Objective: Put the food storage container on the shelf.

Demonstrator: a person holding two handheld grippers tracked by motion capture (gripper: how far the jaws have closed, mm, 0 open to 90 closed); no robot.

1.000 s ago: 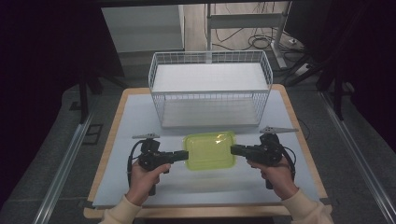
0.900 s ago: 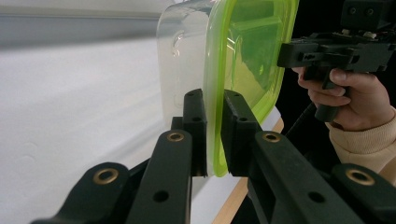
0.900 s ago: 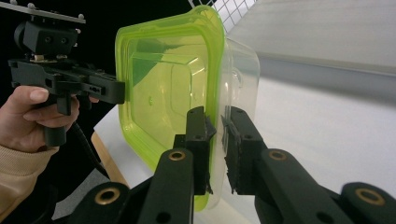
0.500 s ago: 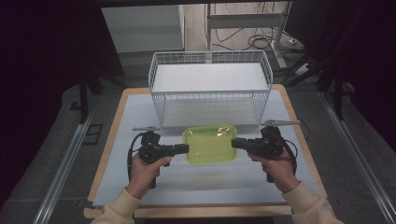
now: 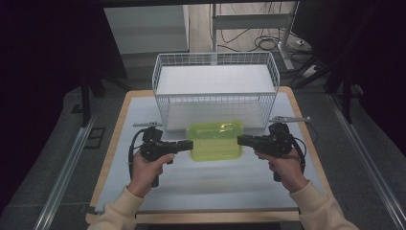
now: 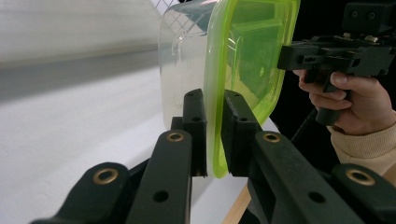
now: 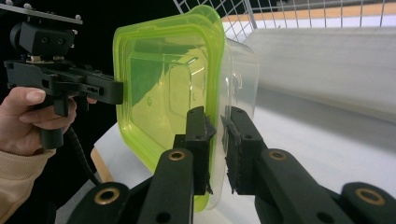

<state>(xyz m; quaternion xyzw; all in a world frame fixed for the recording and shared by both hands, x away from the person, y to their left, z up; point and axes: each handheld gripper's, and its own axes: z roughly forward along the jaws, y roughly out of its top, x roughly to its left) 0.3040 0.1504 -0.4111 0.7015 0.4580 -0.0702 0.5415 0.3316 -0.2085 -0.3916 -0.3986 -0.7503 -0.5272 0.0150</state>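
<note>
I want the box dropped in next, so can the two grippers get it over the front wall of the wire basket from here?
Probably yes: both grippers hold the container just before the basket, whose top is open.

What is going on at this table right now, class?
A person holds a clear container with a green lid between two tools. The left hand-held gripper is shut on the lid's left rim, the right hand-held gripper on its right rim. The container sits just in front of the white wire basket.
</note>
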